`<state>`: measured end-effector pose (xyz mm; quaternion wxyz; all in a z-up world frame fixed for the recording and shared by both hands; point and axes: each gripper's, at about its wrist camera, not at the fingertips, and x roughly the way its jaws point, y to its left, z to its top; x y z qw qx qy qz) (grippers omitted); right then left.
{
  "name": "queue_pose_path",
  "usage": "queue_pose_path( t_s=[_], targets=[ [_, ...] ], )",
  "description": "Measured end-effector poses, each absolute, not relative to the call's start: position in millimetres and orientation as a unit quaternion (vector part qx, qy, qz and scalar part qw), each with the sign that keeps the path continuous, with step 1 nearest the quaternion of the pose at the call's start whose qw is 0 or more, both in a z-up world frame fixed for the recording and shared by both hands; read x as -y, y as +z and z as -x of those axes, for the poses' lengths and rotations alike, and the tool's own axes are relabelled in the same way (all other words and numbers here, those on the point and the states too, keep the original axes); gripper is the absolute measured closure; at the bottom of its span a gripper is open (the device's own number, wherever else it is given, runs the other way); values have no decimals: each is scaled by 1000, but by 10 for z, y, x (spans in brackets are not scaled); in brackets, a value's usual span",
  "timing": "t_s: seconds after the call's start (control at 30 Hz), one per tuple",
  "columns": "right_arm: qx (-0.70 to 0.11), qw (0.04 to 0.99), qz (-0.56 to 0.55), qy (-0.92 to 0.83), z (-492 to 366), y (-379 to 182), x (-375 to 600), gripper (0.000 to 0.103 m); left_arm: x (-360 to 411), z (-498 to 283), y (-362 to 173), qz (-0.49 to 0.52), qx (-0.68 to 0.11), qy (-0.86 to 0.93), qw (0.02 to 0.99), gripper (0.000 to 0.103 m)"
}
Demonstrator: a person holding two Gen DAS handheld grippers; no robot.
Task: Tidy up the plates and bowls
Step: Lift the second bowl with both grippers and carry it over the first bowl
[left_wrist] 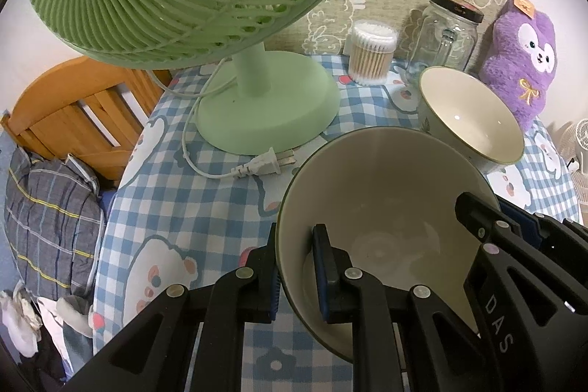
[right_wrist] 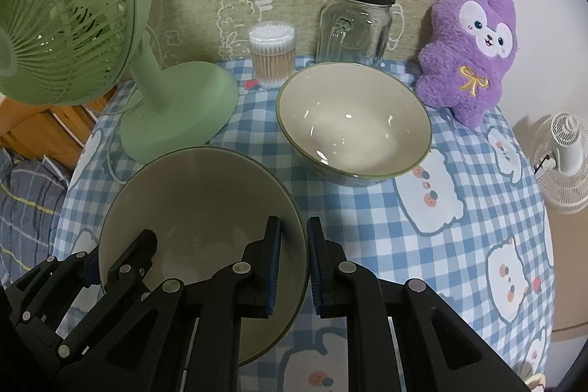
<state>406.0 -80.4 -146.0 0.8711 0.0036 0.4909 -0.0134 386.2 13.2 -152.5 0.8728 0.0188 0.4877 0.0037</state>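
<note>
Bowls: two, both cream inside with a green rim, both on the checked tablecloth (right_wrist: 422, 230). The near bowl (left_wrist: 386, 193) is held at its rim by both grippers, one on each side. The left gripper (left_wrist: 296, 272) has its fingers closed on the bowl's left wall, one pad outside and one pad inside. The right gripper (right_wrist: 294, 267) straddles the bowl's right wall in the same way, one pad inside and one outside; a narrow gap shows beside the outer pad, so whether the clamp is firm cannot be told. In the left wrist view the right gripper also appears at the bowl's right edge. The near bowl looks tilted, but whether it is clear of the cloth cannot be told. The far bowl (right_wrist: 352, 120) stands upright behind it, apart from it and free of both grippers. Other items, one of each: a green fan (right_wrist: 73, 10) at the left with its plug (left_wrist: 264, 164) lying loose on the cloth; a swab tub (right_wrist: 272, 54); a lidded glass jar (right_wrist: 356, 21); and a purple plush (right_wrist: 474, 43), which stands at the right rear against the wall.
</note>
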Motion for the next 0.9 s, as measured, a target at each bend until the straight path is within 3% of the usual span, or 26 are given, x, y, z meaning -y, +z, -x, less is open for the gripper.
queue_pose_path(
  t_s=[0.9],
  targets=[
    [-454,891,-9,-6,-3420,-751,1023,86,91,-3275,-885,-12,-455,13,890,90]
  ],
)
